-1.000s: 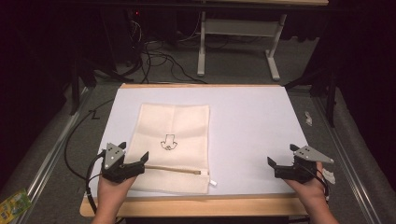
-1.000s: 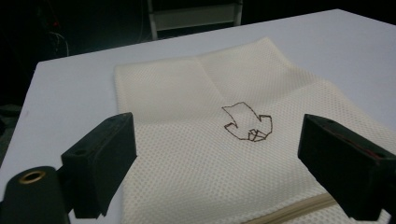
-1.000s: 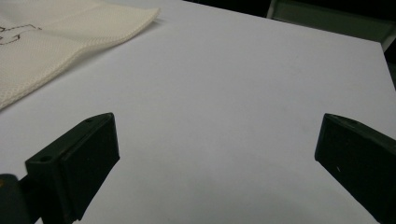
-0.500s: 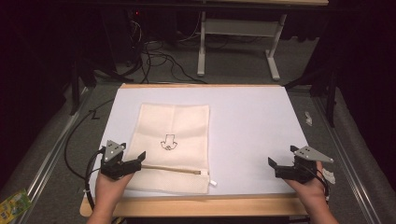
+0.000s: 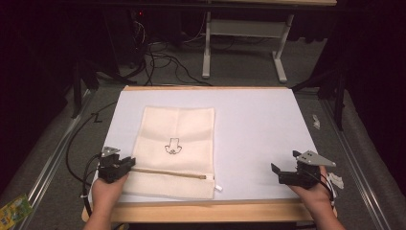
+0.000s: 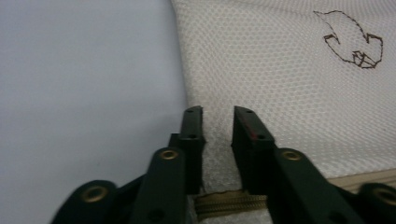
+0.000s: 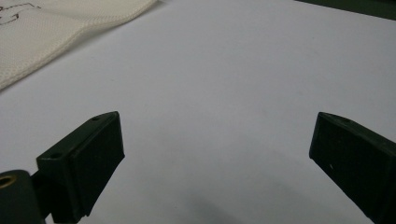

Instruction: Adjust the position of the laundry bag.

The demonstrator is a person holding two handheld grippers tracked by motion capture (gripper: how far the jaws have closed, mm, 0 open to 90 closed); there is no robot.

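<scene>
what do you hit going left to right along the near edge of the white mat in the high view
left gripper at the pouch's left end → zipper → white zipper pull → bare white mat → right gripper, jaws open

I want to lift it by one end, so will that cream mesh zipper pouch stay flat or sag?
Likely sag: the mesh pouch is thin woven fabric lying limp and flat. Probably light, since it looks empty. The left gripper, its jaws just closing at the zipper end, may bunch the mesh.

High view looks forward and down; both gripper views skim close, sharing the cream pouch (image 5: 176, 151).
</scene>
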